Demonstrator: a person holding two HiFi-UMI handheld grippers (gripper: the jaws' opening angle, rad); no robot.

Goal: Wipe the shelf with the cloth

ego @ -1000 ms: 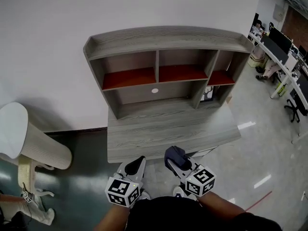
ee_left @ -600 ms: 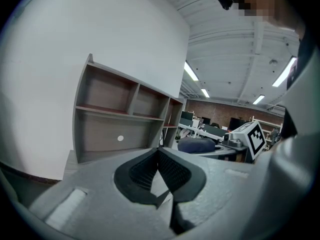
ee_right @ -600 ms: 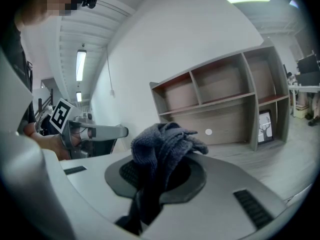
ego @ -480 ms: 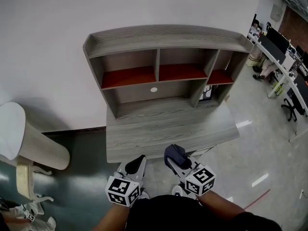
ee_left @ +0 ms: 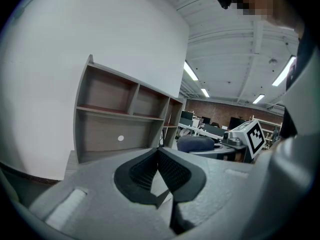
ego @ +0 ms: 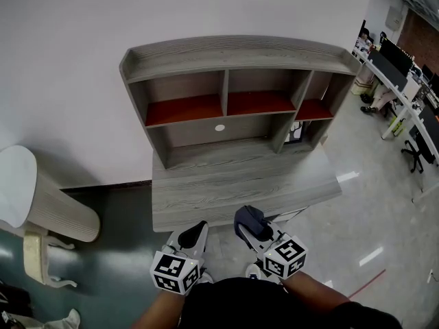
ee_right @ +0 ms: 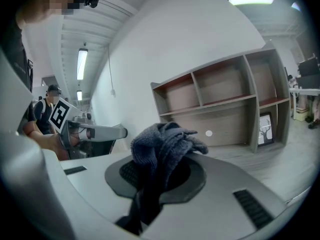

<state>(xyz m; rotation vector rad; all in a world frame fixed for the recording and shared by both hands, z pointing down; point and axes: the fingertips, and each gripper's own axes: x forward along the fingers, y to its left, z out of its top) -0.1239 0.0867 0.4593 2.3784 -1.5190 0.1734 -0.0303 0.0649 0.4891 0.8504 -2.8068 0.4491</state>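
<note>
A grey wooden desk [ego: 233,190] with a hutch shelf [ego: 233,53] stands against the white wall; its three cubbies have red-brown boards [ego: 184,110]. My right gripper [ego: 248,226] sits just in front of the desk's near edge, shut on a dark blue-grey cloth [ego: 250,219] bunched between its jaws [ee_right: 162,149]. My left gripper [ego: 193,236] is beside it to the left, jaws closed together with nothing between them [ee_left: 159,170]. In both gripper views the shelf [ee_right: 225,104] [ee_left: 120,119] lies ahead, some way off.
A small framed picture [ego: 296,133] leans in the lower right of the hutch. A white round-topped stand [ego: 41,201] is on the dark floor at left. Office desks and chairs [ego: 405,81] fill the far right. A person [ee_right: 42,114] stands behind the grippers.
Both grippers have stayed in place. The view has barely shifted; something white at the bottom left floor has moved out of sight.
</note>
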